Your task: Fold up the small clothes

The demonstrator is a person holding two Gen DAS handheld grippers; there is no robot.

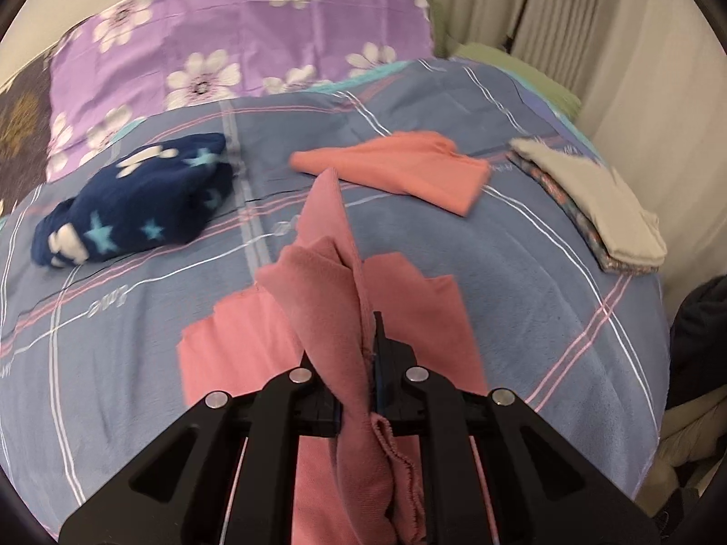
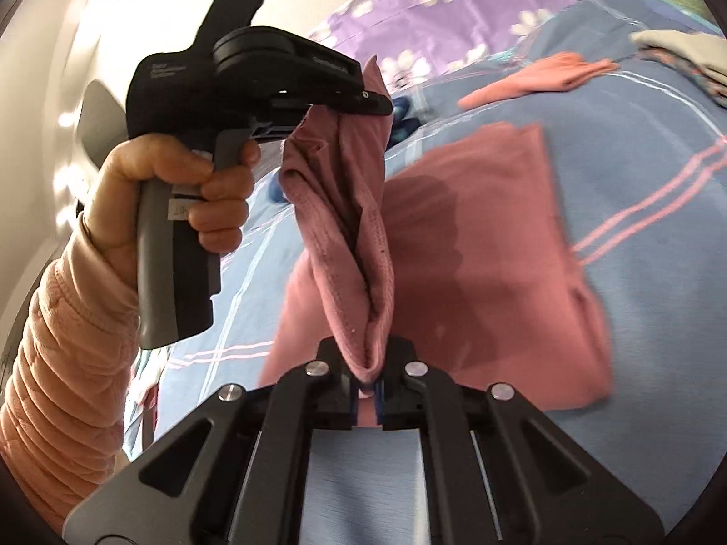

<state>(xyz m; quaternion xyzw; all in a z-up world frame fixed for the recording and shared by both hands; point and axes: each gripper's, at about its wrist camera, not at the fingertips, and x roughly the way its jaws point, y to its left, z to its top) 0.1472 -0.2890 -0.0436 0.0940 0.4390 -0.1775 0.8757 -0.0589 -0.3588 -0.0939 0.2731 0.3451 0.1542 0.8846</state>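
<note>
From the left wrist view, the black left gripper (image 1: 370,363) is clamped tight on a bunched fold of a dusty-pink, soft knit garment (image 1: 327,309), whose stitched hem curls out below the jaws. The cloth rises from the jaws in a twisted ridge, while the rest of it lies flat and smooth on the blue plush bedspread with pink and white plaid lines (image 1: 545,281). Farther up the bed lie a crumpled navy fleece piece with pale stars (image 1: 136,200), a flat folded coral-orange cloth (image 1: 409,168), and a neat stack with a cream folded cloth on top (image 1: 604,209) at the right edge. Behind them lies a purple pillow printed with white flowers (image 1: 236,36). Motion blur softens the far items, so their weave cannot be made out.

From the right wrist view, the right gripper (image 2: 368,390) is pinched closed on another gathered edge of the same pink garment (image 2: 490,250), which stretches upward as a ribbed, tubular fold to the left gripper (image 2: 363,102). A hand (image 2: 181,190) in a quilted peach sleeve (image 2: 63,340) grasps that gripper's grey handle. The garment's lower part spreads in a broad rectangle on the bedspread (image 2: 636,272).
</note>
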